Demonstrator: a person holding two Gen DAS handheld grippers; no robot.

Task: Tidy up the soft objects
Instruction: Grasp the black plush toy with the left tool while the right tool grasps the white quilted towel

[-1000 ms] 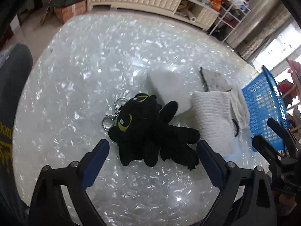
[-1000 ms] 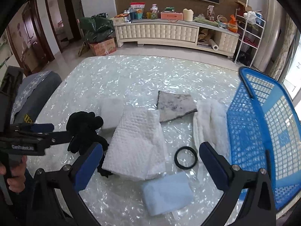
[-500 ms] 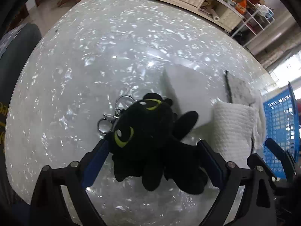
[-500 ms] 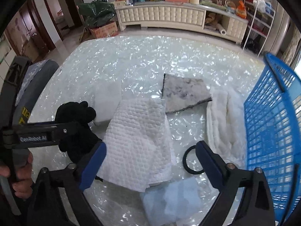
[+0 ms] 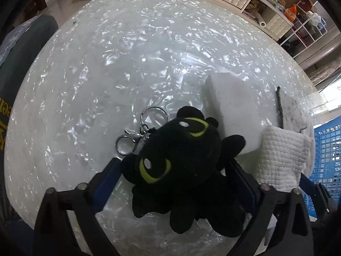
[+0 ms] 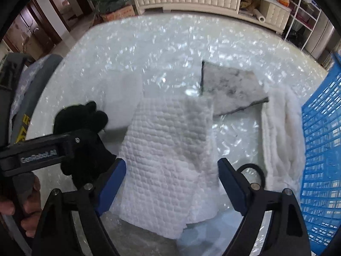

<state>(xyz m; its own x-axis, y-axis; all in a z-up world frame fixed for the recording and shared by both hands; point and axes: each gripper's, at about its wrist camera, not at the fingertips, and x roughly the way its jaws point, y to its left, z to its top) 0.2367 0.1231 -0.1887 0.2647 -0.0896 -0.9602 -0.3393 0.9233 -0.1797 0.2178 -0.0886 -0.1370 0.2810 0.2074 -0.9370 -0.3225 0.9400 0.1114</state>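
Note:
A black plush toy point(image 5: 181, 162) with green eyes and a metal keyring point(image 5: 136, 132) lies on the pearly table point(image 5: 106, 64). My left gripper point(image 5: 172, 181) is open, with its blue pads on either side of the toy's body. The toy also shows in the right wrist view point(image 6: 83, 132), behind the left gripper's arm. My right gripper point(image 6: 172, 183) is open and hovers over a white quilted cloth point(image 6: 170, 153). A blue basket point(image 6: 319, 149) stands at the right.
A white foam block point(image 5: 232, 111), a grey marbled pad point(image 6: 230, 87), a fluffy white cloth point(image 6: 281, 132), a black ring point(image 6: 253, 170) and a pale blue cloth point(image 6: 202, 239) lie on the table. A grey chair point(image 5: 23, 49) stands at the left edge.
My left gripper has moved forward until the plush toy sits between its open fingers. My right gripper has moved forward and lower over the quilted cloth.

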